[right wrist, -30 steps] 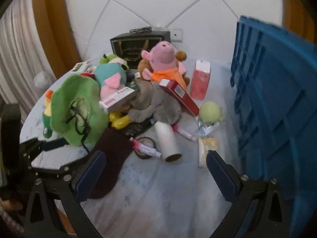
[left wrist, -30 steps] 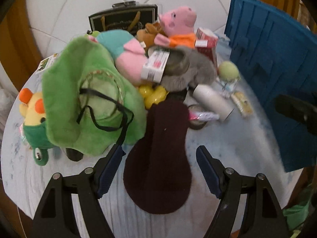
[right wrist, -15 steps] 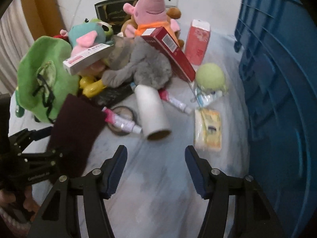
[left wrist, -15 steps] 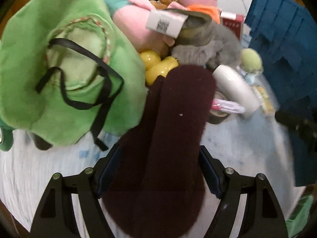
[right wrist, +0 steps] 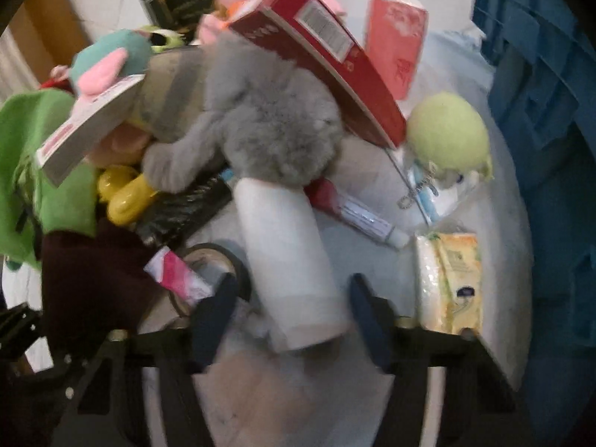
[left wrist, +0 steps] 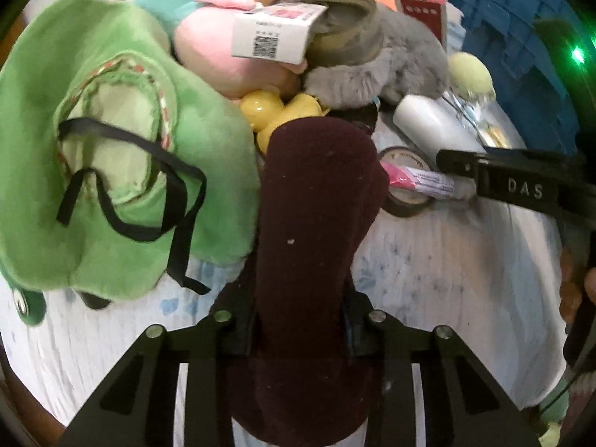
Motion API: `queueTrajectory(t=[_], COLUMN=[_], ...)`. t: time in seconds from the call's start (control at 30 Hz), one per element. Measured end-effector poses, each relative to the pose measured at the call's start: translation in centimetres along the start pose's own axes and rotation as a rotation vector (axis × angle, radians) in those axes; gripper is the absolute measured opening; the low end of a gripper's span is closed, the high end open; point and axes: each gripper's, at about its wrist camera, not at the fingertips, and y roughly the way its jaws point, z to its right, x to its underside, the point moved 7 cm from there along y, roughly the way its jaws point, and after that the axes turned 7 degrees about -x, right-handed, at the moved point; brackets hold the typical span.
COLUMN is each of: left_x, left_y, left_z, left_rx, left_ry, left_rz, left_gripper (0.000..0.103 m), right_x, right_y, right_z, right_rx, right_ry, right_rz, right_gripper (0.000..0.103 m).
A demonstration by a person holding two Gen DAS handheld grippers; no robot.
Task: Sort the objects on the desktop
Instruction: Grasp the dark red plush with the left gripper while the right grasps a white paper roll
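The dark maroon sock (left wrist: 313,201) lies flat on the table at six o'clock of the heap, its toe against the yellow toys (left wrist: 275,111), its cuff toward me. My left claw (left wrist: 301,327) is closing on it near the cuff, pads already pinching the cloth into a ridge: a grip low on the free end should let it slide out from beside the green plush hat (left wrist: 111,141) at nine o'clock without dragging the pile.

My right claw (right wrist: 294,313) is narrowing around the white roll (right wrist: 290,257), which lies between its fingers (right wrist: 214,313), not yet squeezed as far as I can tell. The roll points at twelve toward the grey plush (right wrist: 268,126). The blue crate (right wrist: 544,111) waits at three o'clock, likely the destination.
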Motion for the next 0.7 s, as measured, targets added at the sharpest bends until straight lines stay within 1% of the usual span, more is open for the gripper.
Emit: queueTrajectory(t=[0.1, 0.2, 0.27, 0.33, 0.37, 0.43, 0.5, 0.6, 0.7], left_x=[0.0, 0.2, 0.4, 0.7, 0.7, 0.5, 0.6, 0.9, 1.5], left_y=[0.6, 0.8, 0.8, 0.8, 0.8, 0.8, 0.9, 0.9, 0.8], left_z=[0.0, 0.2, 0.4, 0.4, 0.3, 0.1, -0.5, -1.0, -0.9], left_rx=[0.029, 0.041, 0.04, 0.042, 0.047, 0.057, 0.067, 0.052, 0.024], left_ry=[0.037, 0.074, 0.086, 0.084, 0.068, 0.02, -0.037, -0.108, -0.155], left_rz=[0.016, 0.063, 0.09, 0.097, 0.087, 0.055, 0.034, 0.057, 0.119], left_gripper=[0.033, 0.034, 0.035, 0.035, 0.036, 0.036, 0.036, 0.037, 0.039], right_x=[0.3, 1.3, 2.1, 3.2, 3.8, 4.9, 5.9, 6.5, 5.9], right_y=[0.2, 0.7, 0.5, -0.3, -0.6, -1.2, -1.8, -2.2, -2.0], right_z=[0.2, 0.0, 0.0, 0.4, 0.6, 0.9, 1.0, 1.0, 1.1], right_rx=[0.009, 0.03, 0.056, 0.06, 0.059, 0.071, 0.086, 0.099, 0.086], right_ry=[0.034, 0.035, 0.03, 0.072, 0.088, 0.092, 0.072, 0.017, -0.029], right_rz=[0.006, 0.014, 0.027, 0.026, 0.017, -0.032, -0.099, -0.159, -0.164], right_gripper=[0.049, 0.044, 0.044, 0.044, 0.044, 0.044, 0.044, 0.044, 0.047])
